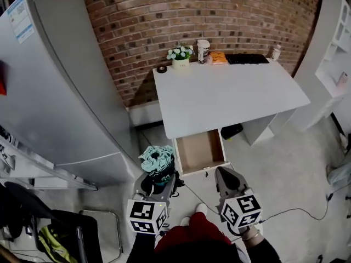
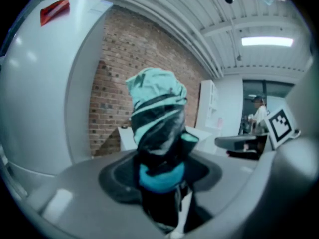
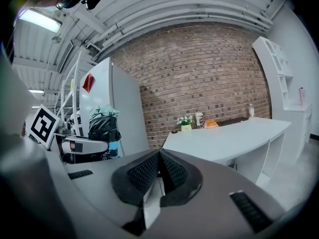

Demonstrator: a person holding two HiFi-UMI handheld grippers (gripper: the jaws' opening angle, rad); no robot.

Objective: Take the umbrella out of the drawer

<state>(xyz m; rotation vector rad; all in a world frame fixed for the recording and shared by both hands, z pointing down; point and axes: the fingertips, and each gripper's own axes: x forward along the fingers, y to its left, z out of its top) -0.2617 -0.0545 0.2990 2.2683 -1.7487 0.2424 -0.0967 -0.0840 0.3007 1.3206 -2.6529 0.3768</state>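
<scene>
A white desk [image 1: 230,95] stands on the grey floor [image 1: 285,169], its drawer [image 1: 198,149] pulled out at the near left, and along its far edge sit, left to right, a small dark disc [image 1: 162,69], a flower pot [image 1: 180,56], a cup [image 1: 203,51], an orange packet [image 1: 218,58], a black keyboard [image 1: 247,58] and a bottle [image 1: 276,52].

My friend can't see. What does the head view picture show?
The left gripper holds a folded teal and black umbrella near the open, empty-looking drawer of a white desk. The right gripper is shut, holding nothing.
</scene>
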